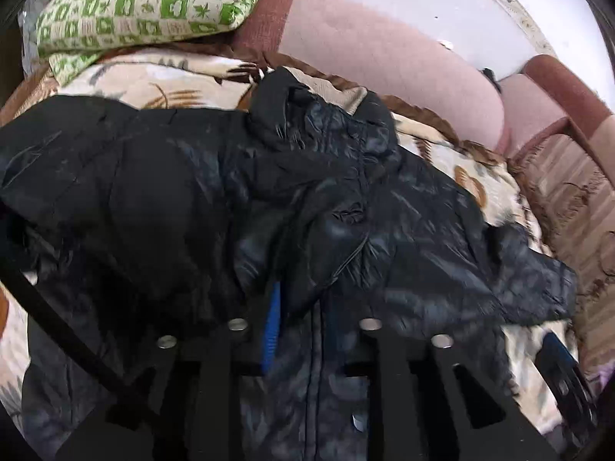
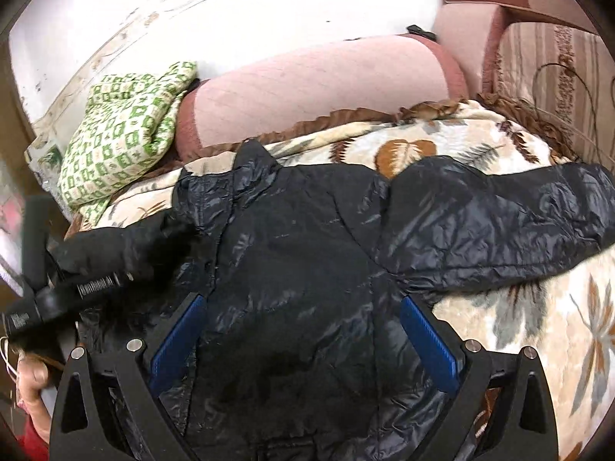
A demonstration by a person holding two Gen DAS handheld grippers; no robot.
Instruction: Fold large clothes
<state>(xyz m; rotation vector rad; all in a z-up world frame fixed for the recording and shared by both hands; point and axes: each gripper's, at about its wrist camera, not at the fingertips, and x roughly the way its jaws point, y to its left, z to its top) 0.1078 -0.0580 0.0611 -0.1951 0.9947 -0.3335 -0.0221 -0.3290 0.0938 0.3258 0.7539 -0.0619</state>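
Note:
A black shiny puffer jacket [image 2: 300, 253] lies spread on a leaf-patterned blanket [image 2: 499, 319] on a sofa. One sleeve [image 2: 499, 223] stretches out to the right. My right gripper [image 2: 303, 330] is open, its blue pads [image 2: 426, 342] wide apart just above the jacket's body. In the left wrist view the jacket [image 1: 269, 199] is bunched and folded over. My left gripper [image 1: 300, 307] is shut on a fold of the jacket, with one blue pad [image 1: 271, 330] showing and fabric draped over the fingers. The left gripper's body also shows in the right wrist view [image 2: 65, 296] at the left.
A green-and-white patterned folded blanket [image 1: 142, 7] lies at the sofa's back left. Pink sofa cushions [image 2: 319, 84] stand behind the jacket. A striped brown cover [image 2: 549, 73] lies on the sofa section to the right. A white wall is behind.

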